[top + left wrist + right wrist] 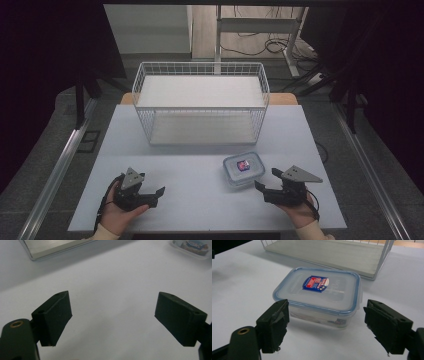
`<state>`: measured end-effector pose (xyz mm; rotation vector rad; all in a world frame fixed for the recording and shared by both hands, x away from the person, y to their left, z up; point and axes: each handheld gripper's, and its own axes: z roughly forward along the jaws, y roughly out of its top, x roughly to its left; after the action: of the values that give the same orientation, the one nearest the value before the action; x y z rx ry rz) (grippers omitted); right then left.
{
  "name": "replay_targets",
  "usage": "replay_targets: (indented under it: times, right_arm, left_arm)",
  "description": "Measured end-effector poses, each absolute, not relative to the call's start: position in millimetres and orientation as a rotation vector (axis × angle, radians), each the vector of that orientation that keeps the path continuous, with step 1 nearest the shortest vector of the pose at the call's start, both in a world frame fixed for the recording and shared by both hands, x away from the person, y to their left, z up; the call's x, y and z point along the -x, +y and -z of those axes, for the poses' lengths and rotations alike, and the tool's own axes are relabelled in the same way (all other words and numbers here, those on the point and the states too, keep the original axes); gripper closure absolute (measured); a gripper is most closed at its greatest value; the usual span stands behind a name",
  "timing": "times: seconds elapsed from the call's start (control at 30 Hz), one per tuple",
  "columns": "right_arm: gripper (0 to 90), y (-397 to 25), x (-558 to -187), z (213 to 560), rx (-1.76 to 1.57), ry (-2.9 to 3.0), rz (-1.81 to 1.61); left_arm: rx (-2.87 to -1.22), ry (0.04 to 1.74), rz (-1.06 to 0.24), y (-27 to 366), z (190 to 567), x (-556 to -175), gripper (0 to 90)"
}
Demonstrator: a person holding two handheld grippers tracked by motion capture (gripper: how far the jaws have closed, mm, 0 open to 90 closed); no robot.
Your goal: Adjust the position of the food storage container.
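The right gripper (pixel 325 326) gapes wide just short of the lidded container (pixel 319 296); bare table (pixel 200 200) lies between both grippers. The left gripper (pixel 112 317) spreads wide over open tabletop; the wire basket (pixel 200 102) stands beyond, near the far edge.

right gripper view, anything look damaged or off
The pads of the right gripper look torn and frayed at their edges. The lidded plastic food container sits flat and closed; nothing spilled.

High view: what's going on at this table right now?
A person holds a gripper in each hand over a white table. Both have their jaws open and hold nothing. The right gripper points at a closed clear food container with a blue-rimmed lid, just short of it. The left gripper sits over bare table. A white wire basket stands behind.
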<state>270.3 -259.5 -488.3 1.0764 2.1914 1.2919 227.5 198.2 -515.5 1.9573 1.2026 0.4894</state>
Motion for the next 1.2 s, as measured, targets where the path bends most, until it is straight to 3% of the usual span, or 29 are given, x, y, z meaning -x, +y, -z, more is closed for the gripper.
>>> replay_targets:
  times: [0.63, 1.2]
  right_arm:
    - [21.1, -261, -267, 490, -1.092, 2.195, -1.259]
    - [32.2, -260, -284, 467, -1.126, 2.195, -1.206]
  left_arm:
    - [-1.96, 1.197, -0.464, 199, 515, -233, 14.9]
    - [-1.96, 1.196, -0.417, 199, 515, -235, 15.0]
